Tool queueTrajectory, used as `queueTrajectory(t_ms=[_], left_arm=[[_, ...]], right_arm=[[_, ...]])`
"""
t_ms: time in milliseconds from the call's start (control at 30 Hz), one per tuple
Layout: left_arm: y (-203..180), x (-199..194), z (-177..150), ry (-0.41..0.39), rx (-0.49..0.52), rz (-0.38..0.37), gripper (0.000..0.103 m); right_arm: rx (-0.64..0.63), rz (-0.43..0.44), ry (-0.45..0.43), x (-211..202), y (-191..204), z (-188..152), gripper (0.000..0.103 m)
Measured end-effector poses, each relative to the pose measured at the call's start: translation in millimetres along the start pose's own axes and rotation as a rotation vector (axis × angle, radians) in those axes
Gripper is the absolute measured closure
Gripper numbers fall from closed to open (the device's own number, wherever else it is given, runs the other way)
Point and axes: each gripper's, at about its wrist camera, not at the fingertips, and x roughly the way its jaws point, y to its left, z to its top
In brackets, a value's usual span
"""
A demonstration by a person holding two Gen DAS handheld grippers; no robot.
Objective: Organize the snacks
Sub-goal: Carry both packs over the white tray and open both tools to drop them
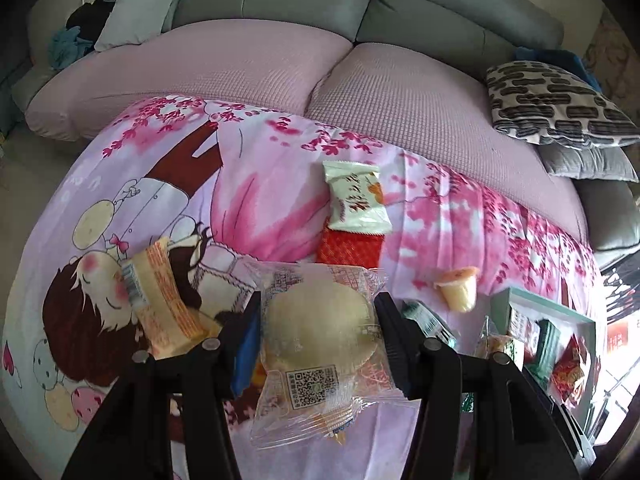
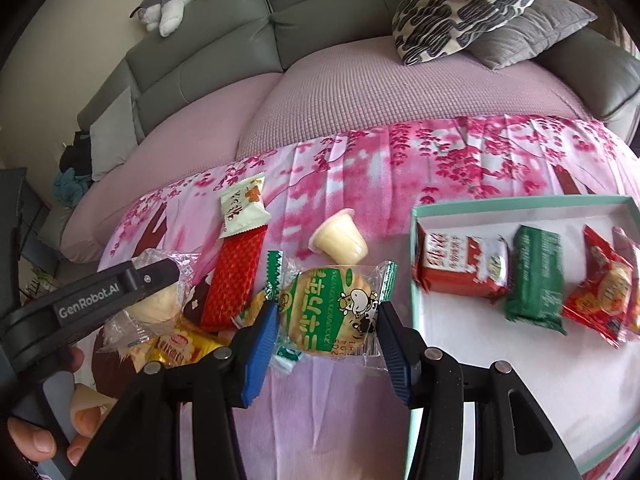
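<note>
Snacks: loose packets lie scattered on the flowered pink cloth [image 2: 340, 400] spread over the sofa; several are already lined up in the box.
Box: the teal-rimmed box [image 2: 520, 201] sits at the right of the cloth, just right of the right gripper, holding a red-and-white packet [image 2: 460, 268], a dark green packet [image 2: 536, 280] and a red packet [image 2: 600, 292] side by side, with bare floor nearer the camera.
Left gripper: the left gripper [image 1: 318, 320] has its jaws closed against the sides of a clear-wrapped round pastry [image 1: 320, 328]; it appears held, with the wrapper's QR label toward the camera.
Right gripper: the right gripper [image 2: 328, 320] straddles the green cracker packet [image 2: 332, 312]; the blue pads [image 2: 260, 344] sit at the packet's two crimped ends, about touching, so I judge it gripped or on the point of it.
Key relation: the cracker packet's long axis runs left to right across the jaws, and the box lies directly to its right, so the right hand is the nearer one for a short sideways carry.
Still loose: a white packet [image 2: 244, 208] overlapping a red waffle-pattern packet [image 2: 236, 280] to the far left, and a tipped jelly cup [image 2: 340, 240] just beyond the cracker packet.
</note>
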Motion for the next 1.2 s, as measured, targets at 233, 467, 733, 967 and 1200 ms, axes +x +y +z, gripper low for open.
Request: queueTrajectory(t_ms=[233, 467, 733, 967, 1200], left_arm=[[-26, -16, -13, -0.019, 0.053, -0.033, 0.047], [-82, -21, -35, -0.026, 0.200, -0.116, 0.047], [-144, -16, -72, 0.018, 0.373, -0.199, 0.047], [-171, -15, -95, 0.027, 0.462, -0.223, 0.047], [-187, -9, -111, 0.043, 0.523, -0.214, 0.047]], right_arm=[[0.037, -0.033, -0.044, -29, -21, -8, 0.050], [0.110, -0.131, -0.064, -53, -60, -12, 0.050], [0.226, -0.235, -0.081, -81, -116, -16, 0.050], [0.318, -0.271, -0.083, -97, -154, -26, 0.050], [0.340, -0.257, -0.076, -98, -165, -29, 0.050]])
